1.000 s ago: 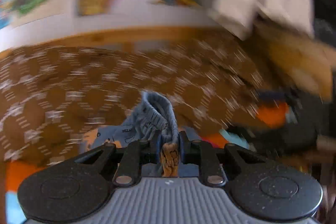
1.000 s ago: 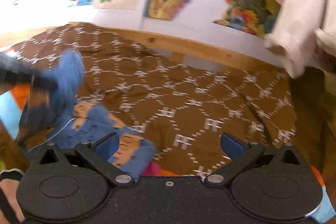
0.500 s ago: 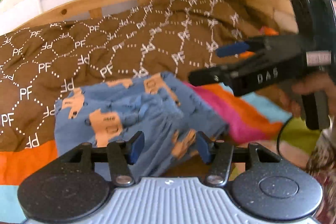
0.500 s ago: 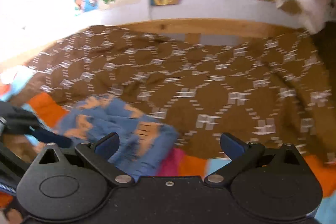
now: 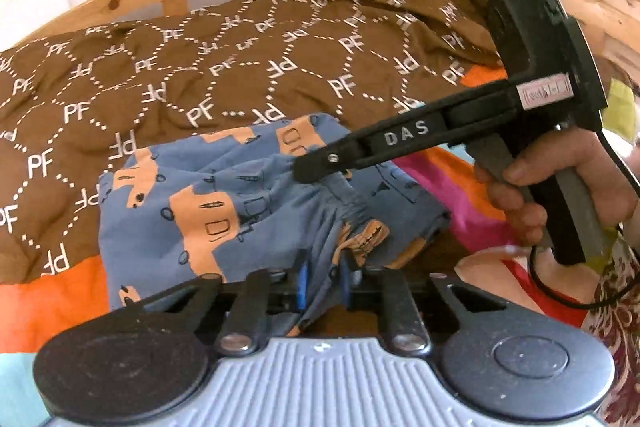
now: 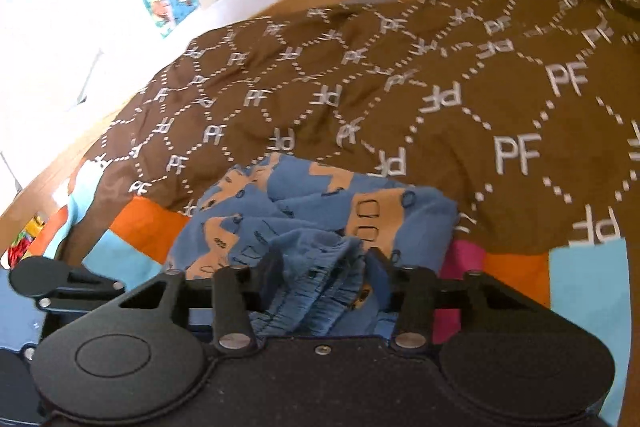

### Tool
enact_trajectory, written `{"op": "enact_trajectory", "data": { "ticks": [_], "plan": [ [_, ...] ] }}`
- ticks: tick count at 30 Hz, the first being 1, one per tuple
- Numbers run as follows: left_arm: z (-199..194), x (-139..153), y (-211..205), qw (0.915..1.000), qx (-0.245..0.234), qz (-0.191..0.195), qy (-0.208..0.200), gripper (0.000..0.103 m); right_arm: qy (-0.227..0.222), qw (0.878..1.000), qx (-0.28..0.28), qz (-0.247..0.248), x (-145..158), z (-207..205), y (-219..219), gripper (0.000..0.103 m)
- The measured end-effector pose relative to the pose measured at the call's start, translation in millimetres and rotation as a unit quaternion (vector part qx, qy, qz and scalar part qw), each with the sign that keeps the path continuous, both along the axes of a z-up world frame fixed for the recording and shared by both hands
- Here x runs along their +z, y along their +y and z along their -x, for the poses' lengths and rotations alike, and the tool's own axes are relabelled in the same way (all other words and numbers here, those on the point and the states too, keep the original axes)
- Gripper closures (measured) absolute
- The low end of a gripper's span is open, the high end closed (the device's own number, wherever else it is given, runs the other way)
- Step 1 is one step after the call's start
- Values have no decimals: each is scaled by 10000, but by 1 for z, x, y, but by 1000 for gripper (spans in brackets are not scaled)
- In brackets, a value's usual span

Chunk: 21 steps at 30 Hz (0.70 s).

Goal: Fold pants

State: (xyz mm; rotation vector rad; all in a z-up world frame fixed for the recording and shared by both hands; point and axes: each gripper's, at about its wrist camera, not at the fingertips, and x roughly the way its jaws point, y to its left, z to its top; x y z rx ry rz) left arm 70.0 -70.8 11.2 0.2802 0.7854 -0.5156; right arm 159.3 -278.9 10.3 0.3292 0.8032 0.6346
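The small blue cotton pants printed with orange vehicles (image 5: 224, 203) are found bunched in a loose heap on the brown quilted bedspread with white "PF" lettering (image 5: 240, 67), partly over the striped multicolour sheet (image 5: 452, 187) at the near edge of the bed.

Left gripper (image 5: 323, 285): the blue-padded fingers are drawn close together, with a fold of the pants fabric pinched between them near the hem. Right gripper (image 6: 326, 273): the jaws are narrowed around the gathered elastic waistband (image 6: 320, 267), and the cloth is seen bulging between them; the grip is judged to be closing or just closed, with cloth firmly between the fingers. In the left wrist view the right gripper (image 5: 316, 167) is seen reaching in from the right, its tip laid on the waistband ruffle.

Handling properties are judged as follows: the garment is light, soft and limp, so no shape is retained once it is lifted, and unsupported parts will sag and twist. Slippage is unlikely. The thick, ribbed waistband is the recommended hold, one gripper at each outer corner, so that the legs hang aligned when the garment is raised and spread flat for folding.
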Motion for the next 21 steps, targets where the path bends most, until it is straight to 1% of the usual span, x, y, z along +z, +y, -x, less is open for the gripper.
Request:
{"op": "enact_trajectory", "data": {
  "ticks": [1,2,3,5,6,7,8,17,21],
  "plan": [
    [0,1,2,10000,52,60,6,91,72,9999,-47,-113,-1,-1,-3,65],
    [0,1,2,9999,75,78,7,92,120,9997,-82,-185,-2,-3,-4,70],
    [0,1,1,9999,79,64,-4,93,138,9996,-119,-215,-3,-3,-6,79],
    [3,2,0,9999,63,29,-74,95,73,9996,-115,-252,-1,-2,-6,86],
    [4,3,0,9999,51,36,-93,95,26,9996,-99,-257,0,0,-5,88],
    [5,4,0,9999,44,47,-114,96,-14,9996,-89,-254,2,1,-5,92],
    [6,6,-1,9999,45,49,-144,96,-53,9996,-81,-262,4,2,-5,94],
    [8,32,-6,9989,84,404,-223,97,-400,9978,-223,-490,31,7,-20,95],
    [7,37,-18,9981,-40,574,-198,97,-544,9968,-381,-434,42,10,-33,95]
  ]
}}
